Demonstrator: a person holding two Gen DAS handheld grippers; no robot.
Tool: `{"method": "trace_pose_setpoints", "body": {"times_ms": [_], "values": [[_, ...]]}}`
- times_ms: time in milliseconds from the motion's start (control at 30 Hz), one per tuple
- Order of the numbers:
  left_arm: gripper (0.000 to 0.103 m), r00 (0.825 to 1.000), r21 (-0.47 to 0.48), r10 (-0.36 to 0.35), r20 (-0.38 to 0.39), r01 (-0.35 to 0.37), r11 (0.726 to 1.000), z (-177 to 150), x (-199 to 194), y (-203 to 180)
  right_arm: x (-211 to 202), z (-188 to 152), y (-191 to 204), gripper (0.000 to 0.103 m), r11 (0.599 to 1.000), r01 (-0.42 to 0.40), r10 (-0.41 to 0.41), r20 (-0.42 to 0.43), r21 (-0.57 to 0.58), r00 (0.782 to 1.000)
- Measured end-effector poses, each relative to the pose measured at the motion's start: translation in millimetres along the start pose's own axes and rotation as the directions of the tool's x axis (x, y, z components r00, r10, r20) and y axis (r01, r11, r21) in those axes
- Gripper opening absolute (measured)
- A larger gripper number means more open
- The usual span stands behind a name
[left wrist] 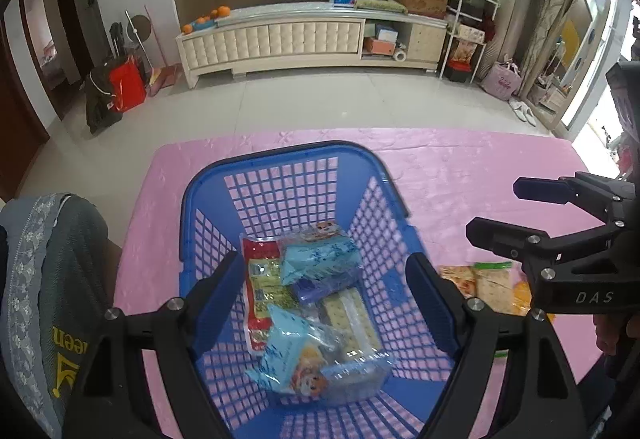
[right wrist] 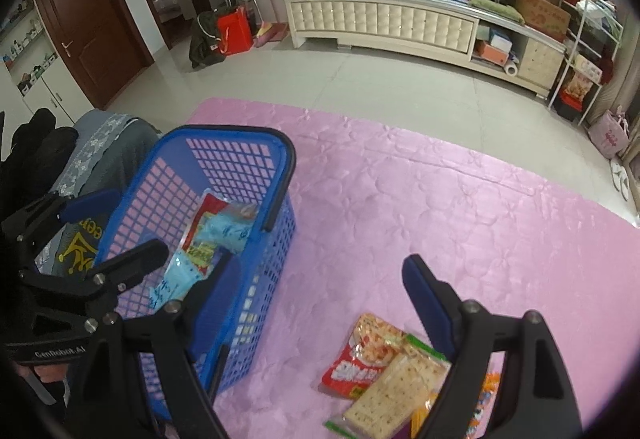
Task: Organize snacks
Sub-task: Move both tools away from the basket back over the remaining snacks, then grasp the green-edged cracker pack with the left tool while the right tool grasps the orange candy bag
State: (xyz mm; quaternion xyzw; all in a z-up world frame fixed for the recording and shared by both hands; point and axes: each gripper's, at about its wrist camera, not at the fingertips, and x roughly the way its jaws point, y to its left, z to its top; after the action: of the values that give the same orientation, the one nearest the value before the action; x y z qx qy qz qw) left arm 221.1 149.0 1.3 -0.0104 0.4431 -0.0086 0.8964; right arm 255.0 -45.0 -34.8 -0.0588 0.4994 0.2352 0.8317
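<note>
My left gripper hangs released and empty over the basket where packets collect, while my right gripper, also released, aims at the crackers outside.

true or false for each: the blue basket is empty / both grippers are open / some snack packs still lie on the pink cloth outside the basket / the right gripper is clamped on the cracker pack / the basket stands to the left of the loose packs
1. The blue basket is empty: false, several snack packs lie in it.
2. Both grippers are open: true, left gripper and right gripper hold nothing.
3. Packs remain on the pink cloth outside the basket: true, including a cracker pack and a red pack.
4. The right gripper is clamped on the cracker pack: false, it is above it, open.
5. The basket stands left of the loose packs: true.
</note>
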Motion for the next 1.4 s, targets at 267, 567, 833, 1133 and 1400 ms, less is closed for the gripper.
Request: {"method": "trace_pose_setpoints", "body": {"times_ms": [267, 567, 833, 1133, 1400], "values": [[0.081, 0.998, 0.056, -0.036, 0.052, 0.033, 0.998, -6.7, -41.9, -37.6, -55.4, -20.8, -8.3, 0.086, 0.999, 0.033, -0.033, 0.045, -0.003, 0.998], [0.081, 0.994, 0.139, -0.095, 0.053, 0.087, 0.986, -16.7, -54.3, -98.5, -96.9, -58.1, -37.6, 0.086, 0.996, 0.085, -0.088, 0.066, 0.04, 0.994], [0.081, 0.99, 0.186, -0.141, -0.008, 0.14, 0.972, -36.4, -32.1, -145.2, -99.2, -94.4, -73.4, 0.086, 0.989, 0.119, -0.122, 0.024, 0.09, 0.992], [0.081, 0.984, 0.195, -0.14, -0.11, 0.159, 0.968, -50.3, 14.6, -176.0, -73.6, -127.7, -106.7, 0.086, 0.979, 0.131, -0.125, -0.049, 0.156, 0.991], [0.081, 0.972, 0.189, -0.13, -0.194, 0.167, 0.968, -60.4, 56.4, -185.2, -41.6, -148.3, -129.9, 0.086, 0.974, 0.113, -0.093, -0.106, 0.198, 0.99]]}}
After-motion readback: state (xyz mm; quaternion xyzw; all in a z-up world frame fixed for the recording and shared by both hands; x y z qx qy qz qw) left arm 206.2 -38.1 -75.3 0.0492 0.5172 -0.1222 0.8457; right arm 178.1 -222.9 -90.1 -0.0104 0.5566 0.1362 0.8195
